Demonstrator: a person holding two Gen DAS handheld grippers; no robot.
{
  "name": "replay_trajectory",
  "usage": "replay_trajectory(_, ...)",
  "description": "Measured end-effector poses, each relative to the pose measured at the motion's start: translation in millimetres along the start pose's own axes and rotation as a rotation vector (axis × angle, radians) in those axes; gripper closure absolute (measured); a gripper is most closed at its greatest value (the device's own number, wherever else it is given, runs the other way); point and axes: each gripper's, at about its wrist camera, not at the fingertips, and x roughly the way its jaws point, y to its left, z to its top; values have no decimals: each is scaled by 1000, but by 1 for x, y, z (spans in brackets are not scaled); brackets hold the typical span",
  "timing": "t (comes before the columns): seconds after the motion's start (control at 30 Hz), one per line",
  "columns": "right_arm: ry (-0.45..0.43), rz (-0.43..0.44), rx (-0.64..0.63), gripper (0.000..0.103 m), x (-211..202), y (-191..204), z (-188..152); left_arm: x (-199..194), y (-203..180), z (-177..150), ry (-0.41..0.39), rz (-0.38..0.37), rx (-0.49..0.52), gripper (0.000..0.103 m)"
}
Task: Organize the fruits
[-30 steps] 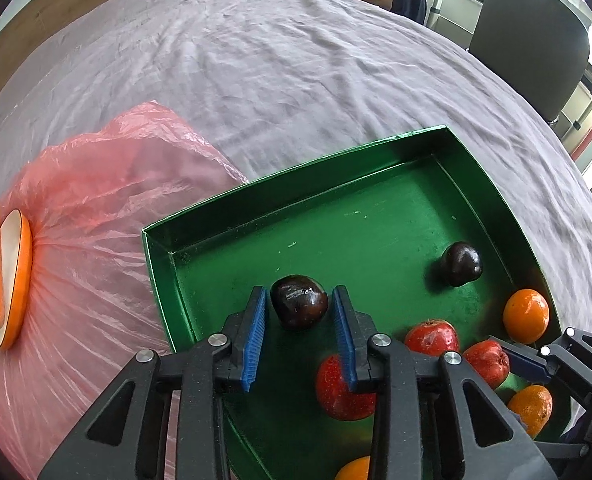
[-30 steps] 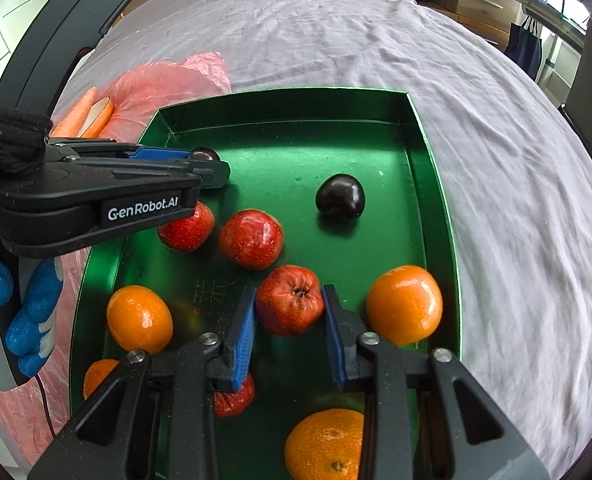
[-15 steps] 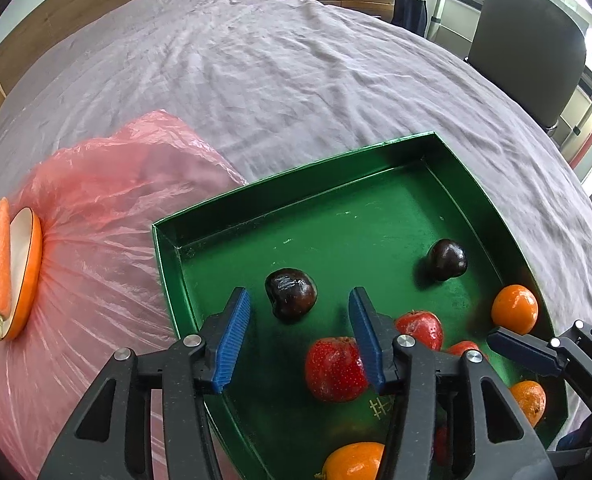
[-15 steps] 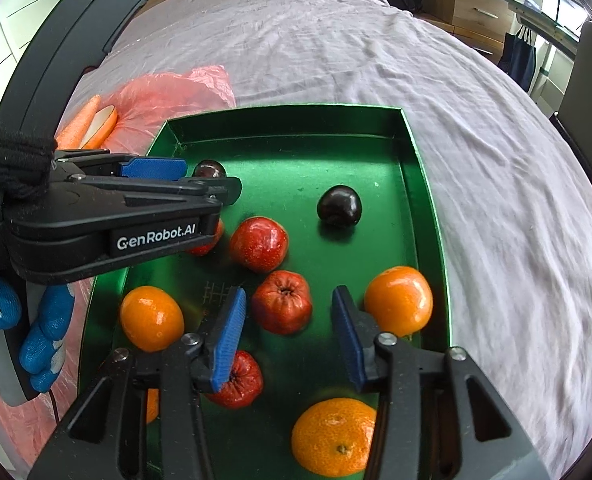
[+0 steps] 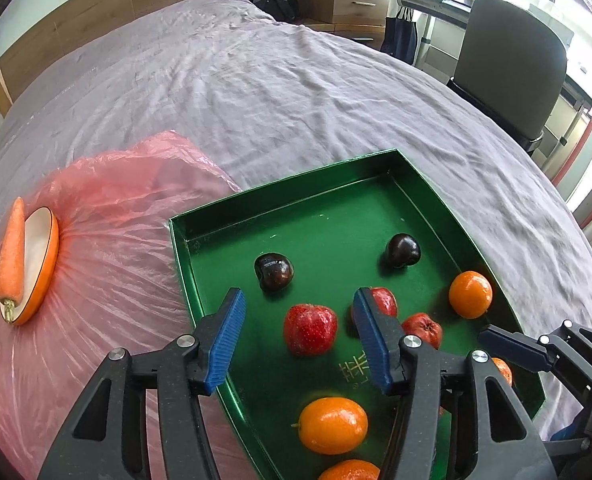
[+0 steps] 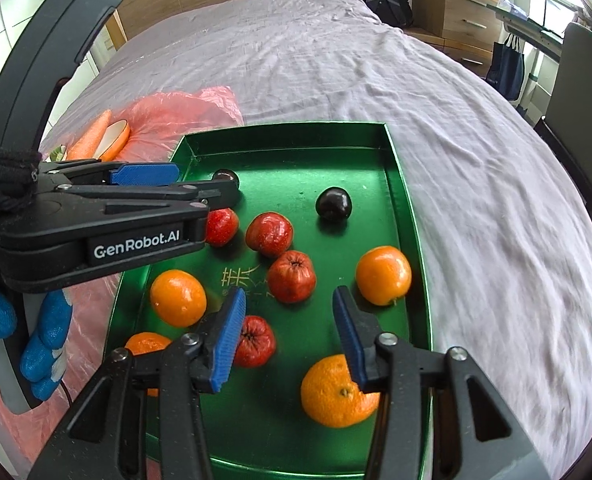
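Your left claw hangs with its jaws apart and nothing in them; they have just been opening, and the dark plum lies free on the tray floor beyond the blue pads, with a red apple showing in the gap below them. Your right claw is likewise parted and empty, its jaws also having just opened, and the red apple ahead of it sits loose with clear space on both sides. All the fruit rests in the green tray on the bed. Your right view shows the left claw from the side with "GenRobot.AI" printed on its body, and your blue-gloved hand gripping its handle; the left view catches only the right claw's fingertips at its right edge. The left view shows the carrot lying on an orange-rimmed dish on the pink plastic bag more plainly. Gold characters on the tray floor are too small to read. In the right view the first plum is mostly hidden behind the left claw, one orange is partly covered by a pad, and another orange is half hidden behind the right claw's finger.
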Motion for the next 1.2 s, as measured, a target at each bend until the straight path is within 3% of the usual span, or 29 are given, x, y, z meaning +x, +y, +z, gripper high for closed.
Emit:
replay_trajectory(0.53, -42, -15, 28, 27, -21, 19, -28, -50, 3, -42, -61, -14, -32, 49)
replay_trajectory(0.57, -43, -16, 31, 24, -22, 20, -30, -54, 5, -46, -63, -17, -37, 49)
replay_trajectory(0.67, -57, -26, 45, 0, -26, 24, -34, -65, 10, -58, -66, -18, -51, 49)
replay_trajectory(0.97, -76, -37, 41, 0, -36, 41, -47, -93, 35, -102, -65, -15, -134, 48)
replay_trajectory(1.2, -112, -58, 26, 0, -48, 56, -59, -118, 62, -144, -103, 40, -205, 48)
